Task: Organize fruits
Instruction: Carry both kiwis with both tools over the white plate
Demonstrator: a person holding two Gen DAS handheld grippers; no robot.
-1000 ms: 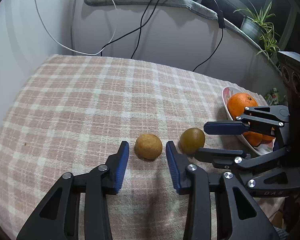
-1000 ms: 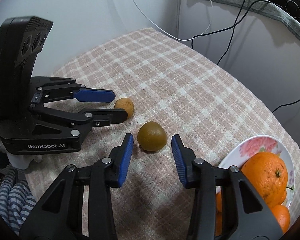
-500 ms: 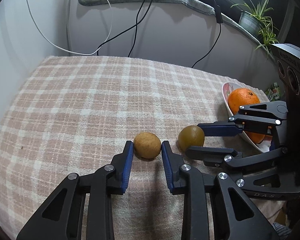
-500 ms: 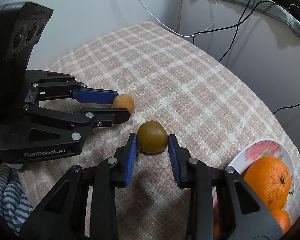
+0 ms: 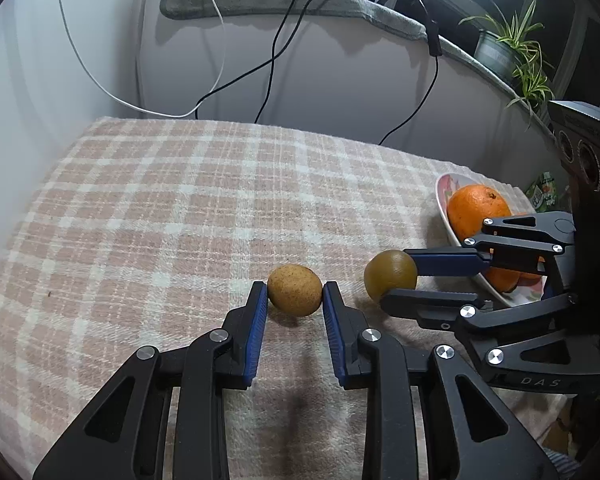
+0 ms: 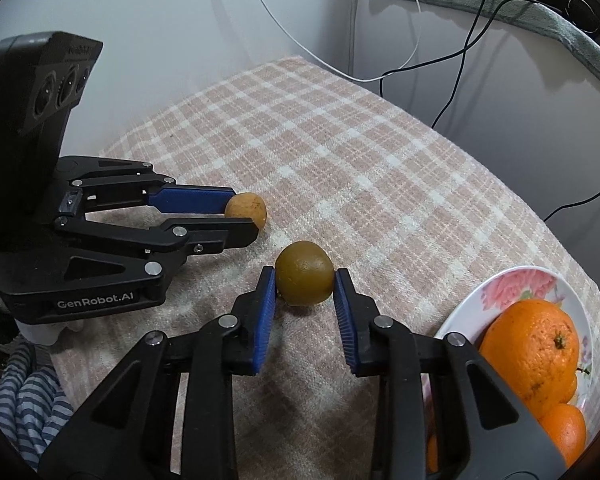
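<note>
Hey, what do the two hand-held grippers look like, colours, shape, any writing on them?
Both match: black plastic linkage frames with silver screw heads and two long fingers lined with ribbed blue pads. The left hand-held gripper reads "GenRobot.AI" in white and carries a tall black block with round lenses. The right hand-held gripper shows "DAS" and a similar block. No cables or sleeves show on them.

Tan fruit (image 5: 295, 295) between claw (image 5: 295, 300) pads
</note>
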